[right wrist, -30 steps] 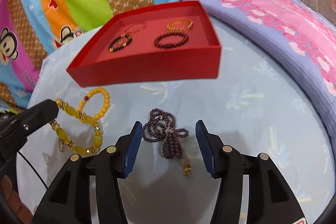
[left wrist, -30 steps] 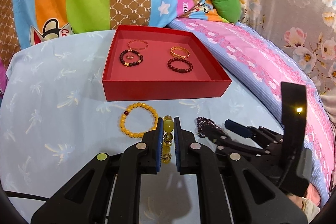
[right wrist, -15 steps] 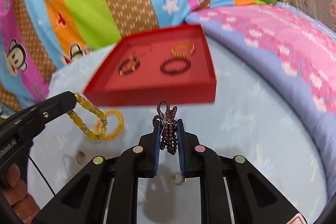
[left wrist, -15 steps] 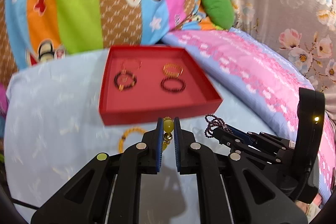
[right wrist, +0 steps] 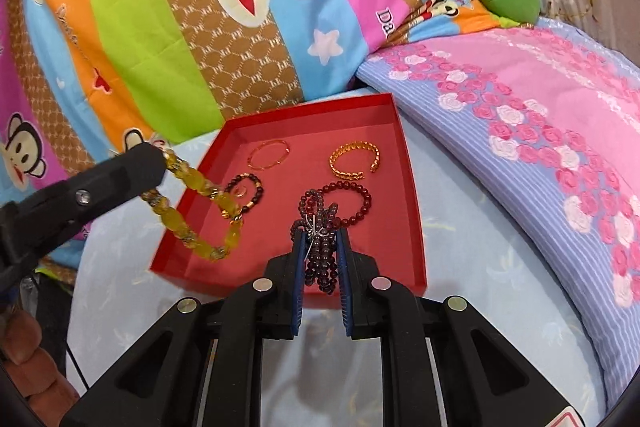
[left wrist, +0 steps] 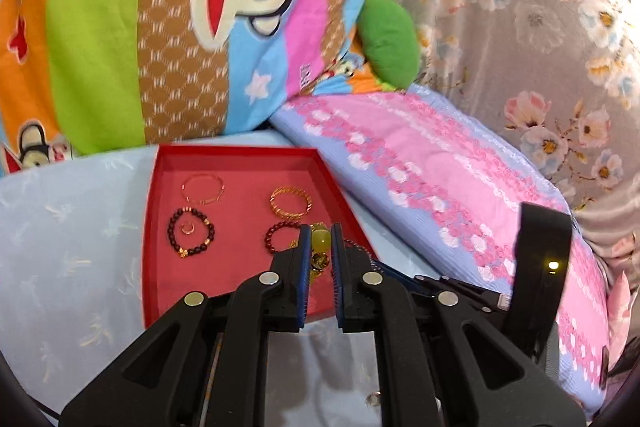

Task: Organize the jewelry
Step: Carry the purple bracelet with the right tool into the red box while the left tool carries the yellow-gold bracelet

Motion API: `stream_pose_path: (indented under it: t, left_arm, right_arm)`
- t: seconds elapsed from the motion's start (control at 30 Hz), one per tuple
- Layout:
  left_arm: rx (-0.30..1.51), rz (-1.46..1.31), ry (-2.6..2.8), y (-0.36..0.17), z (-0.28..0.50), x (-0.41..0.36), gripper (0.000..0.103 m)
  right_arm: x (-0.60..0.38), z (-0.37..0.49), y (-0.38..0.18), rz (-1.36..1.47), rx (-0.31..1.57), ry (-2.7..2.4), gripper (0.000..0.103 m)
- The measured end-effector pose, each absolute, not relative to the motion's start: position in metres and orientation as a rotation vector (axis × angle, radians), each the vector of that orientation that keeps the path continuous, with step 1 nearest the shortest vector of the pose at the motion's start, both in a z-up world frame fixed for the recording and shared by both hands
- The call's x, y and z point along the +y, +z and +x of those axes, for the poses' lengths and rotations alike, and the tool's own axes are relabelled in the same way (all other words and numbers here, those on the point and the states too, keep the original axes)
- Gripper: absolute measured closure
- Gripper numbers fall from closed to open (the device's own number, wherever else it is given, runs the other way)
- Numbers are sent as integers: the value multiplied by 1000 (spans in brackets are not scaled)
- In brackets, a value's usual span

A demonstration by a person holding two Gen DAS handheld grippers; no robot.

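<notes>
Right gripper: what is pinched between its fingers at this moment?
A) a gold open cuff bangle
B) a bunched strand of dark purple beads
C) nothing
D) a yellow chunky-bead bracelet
B: in the right wrist view the right gripper is shut on the dark purple bead strand, above the red tray; the yellow bracelet hangs from the left gripper.

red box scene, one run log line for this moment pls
left gripper: shut on yellow bracelet | right gripper: shut on purple bead strand | both above red box
</notes>
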State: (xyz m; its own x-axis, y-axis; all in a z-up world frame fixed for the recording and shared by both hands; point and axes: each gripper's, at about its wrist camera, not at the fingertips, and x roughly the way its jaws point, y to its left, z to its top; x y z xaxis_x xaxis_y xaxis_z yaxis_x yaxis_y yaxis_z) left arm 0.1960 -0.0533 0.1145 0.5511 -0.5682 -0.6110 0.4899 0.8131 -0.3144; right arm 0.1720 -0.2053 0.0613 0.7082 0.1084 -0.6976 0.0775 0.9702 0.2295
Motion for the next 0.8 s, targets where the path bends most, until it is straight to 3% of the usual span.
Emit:
stream_pose_path:
  t: [0.4,0.5,0.57,0.6,0.67,0.7,0.8]
  left_arm:
    - [899,-14,-484,34,231,-42,94]
    - [889,31,-442,28,230,-41,93]
    - [876,55,-402,27,229,-39,89]
    - [869,61,-389,27,228,-38,81]
    - [852,66,-374,28,226,-37,69]
    - [847,71,-367,28,225,-37,66]
    - [829,103,-342,30,219,-38,62]
  right_arm:
    - [-200,201,25,235,848,23,88]
    - [-200,203,23,229,853,14,83]
    - [-201,202,22,224,843,-2,82]
    - [-202,200,23,218,834,-13,80]
    - [-203,198,26,214,819,-31,61]
    - [-204,196,28,214,806,-38,57]
    - [-204,191,33,208,787,-46,54]
